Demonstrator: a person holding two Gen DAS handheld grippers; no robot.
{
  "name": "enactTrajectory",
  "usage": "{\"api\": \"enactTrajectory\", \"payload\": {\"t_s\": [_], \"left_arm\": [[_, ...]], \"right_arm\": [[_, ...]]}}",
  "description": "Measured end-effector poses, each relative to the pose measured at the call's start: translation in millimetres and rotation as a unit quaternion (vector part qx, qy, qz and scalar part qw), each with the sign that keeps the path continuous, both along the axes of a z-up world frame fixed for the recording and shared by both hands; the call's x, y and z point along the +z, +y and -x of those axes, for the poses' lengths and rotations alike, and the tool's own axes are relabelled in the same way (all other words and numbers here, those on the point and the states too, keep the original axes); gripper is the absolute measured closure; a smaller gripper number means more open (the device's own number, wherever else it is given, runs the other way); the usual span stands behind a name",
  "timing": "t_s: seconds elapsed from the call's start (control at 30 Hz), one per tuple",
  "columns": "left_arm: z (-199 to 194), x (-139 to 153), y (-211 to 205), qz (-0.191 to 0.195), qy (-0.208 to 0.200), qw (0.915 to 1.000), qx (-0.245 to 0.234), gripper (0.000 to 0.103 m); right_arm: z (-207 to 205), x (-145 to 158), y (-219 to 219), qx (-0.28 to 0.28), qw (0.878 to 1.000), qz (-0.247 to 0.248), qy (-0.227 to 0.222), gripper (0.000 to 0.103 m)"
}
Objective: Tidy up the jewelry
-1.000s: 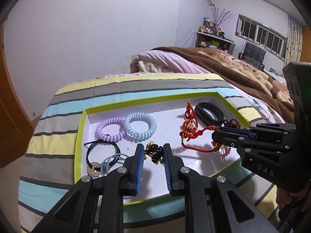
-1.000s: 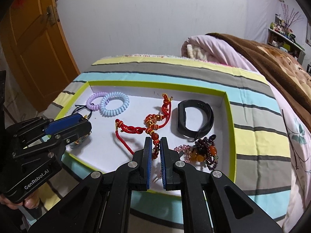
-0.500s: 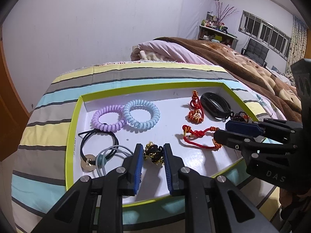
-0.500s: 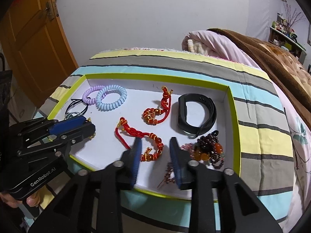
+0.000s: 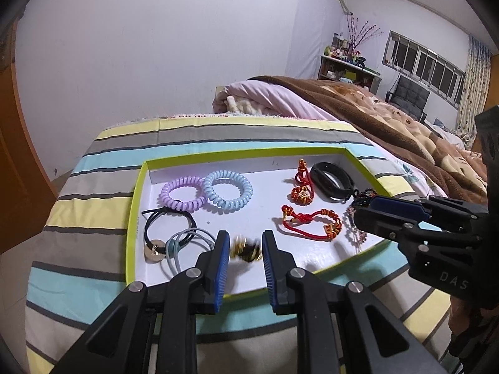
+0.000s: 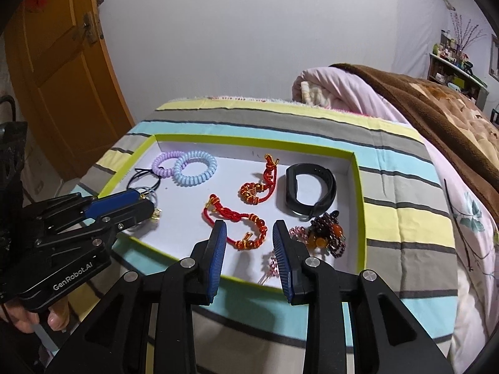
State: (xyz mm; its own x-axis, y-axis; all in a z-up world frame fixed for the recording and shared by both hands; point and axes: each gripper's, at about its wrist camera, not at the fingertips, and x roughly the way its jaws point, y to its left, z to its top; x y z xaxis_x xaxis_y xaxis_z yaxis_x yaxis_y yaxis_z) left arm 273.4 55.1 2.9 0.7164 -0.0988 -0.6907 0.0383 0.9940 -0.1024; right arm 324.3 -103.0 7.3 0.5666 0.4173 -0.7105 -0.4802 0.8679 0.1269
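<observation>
Both my jaws open: left gripper [image 5: 243, 251] around blurred black-gold bracelet [image 5: 246, 249], right gripper [image 6: 249, 243] over red bracelet [image 6: 237, 218] in tray [image 6: 249, 145].

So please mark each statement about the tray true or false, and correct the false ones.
1. The purple coil hair tie touches the blue coil hair tie. True.
2. The black wristband lies outside the tray. False: it lies inside it.
3. The right tongs are shut on the red cord bracelet. False: they are open, holding nothing.
4. Two red cord bracelets lie in the tray. True.
5. The left tongs are open. True.
</observation>
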Motion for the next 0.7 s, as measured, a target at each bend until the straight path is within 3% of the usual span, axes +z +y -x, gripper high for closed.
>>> {"api": "enactTrajectory", "payload": {"t_s": [0.43, 0.7], "left_arm": [[52, 20, -1, 0.007, -0.023, 0.9996, 0.013, 0.082], [102, 35, -11, -0.019, -0.041, 0.9985, 0.032, 0.082]], "right_arm": [[45, 19, -19, -0.003, 1.0, -0.021, -0.02, 0.071], [87, 29, -31, -0.004, 0.999, -0.033, -0.035, 0.071]]}}
